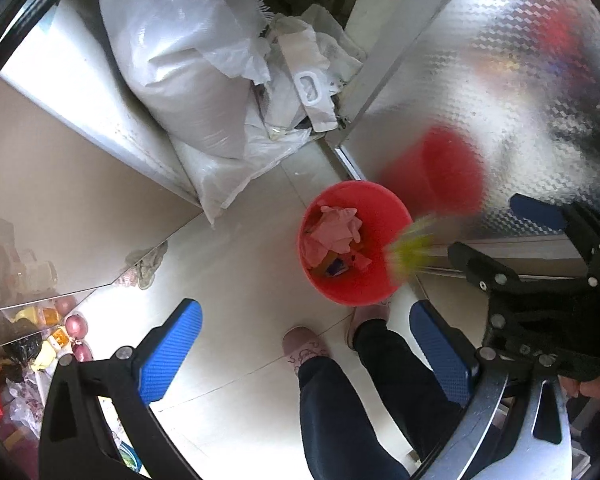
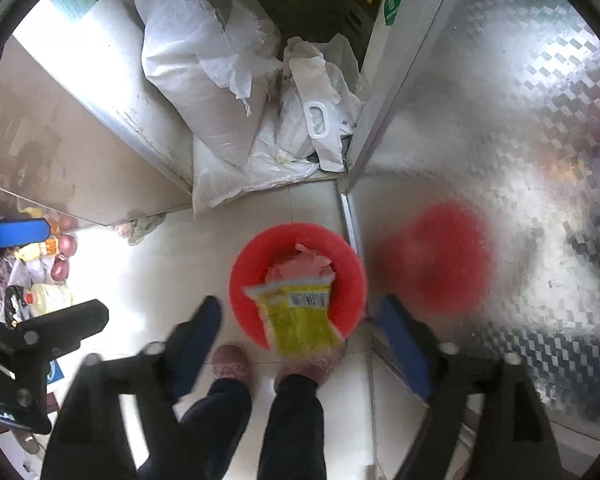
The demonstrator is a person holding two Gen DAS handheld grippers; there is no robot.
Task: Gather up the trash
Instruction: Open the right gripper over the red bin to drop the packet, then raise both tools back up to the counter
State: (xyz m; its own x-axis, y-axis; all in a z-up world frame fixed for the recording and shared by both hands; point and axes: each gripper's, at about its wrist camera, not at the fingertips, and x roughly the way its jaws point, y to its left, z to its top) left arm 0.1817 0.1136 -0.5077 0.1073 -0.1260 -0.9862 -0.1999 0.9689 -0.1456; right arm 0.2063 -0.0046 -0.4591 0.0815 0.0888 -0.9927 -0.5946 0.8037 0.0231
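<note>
Right gripper (image 2: 296, 344): your jaws stand wide apart and hold nothing.
Left gripper (image 1: 304, 356): jaws wide apart too, empty, held above the floor and your slippers.
Wrapper (image 2: 300, 312): yellow printed packet with a barcode, blurred, between your right jaws and the bucket, free of both fingers. It looks mid-drop, partly over the rim.
Wrapper, handling: judged light, thin and crinkly, probably slick. If it misses, pinch a flat edge or corner, not the middle.
Bucket (image 2: 240, 280): red plastic, upright on the floor at your feet, just beside the metal door. Pink soft scraps and small bits already lie inside.
Floor (image 1: 236, 280): pale glossy tile, likely slippery, so a light packet may skid.
Counter (image 1: 60, 184): to your left, its edge above onions (image 1: 76, 326) and bottles.
Sacks (image 1: 188, 80): white woven bags and plastic bags piled in the far corner.
Door (image 1: 520, 80): patterned metal, reflecting the bucket as a red blur.
</note>
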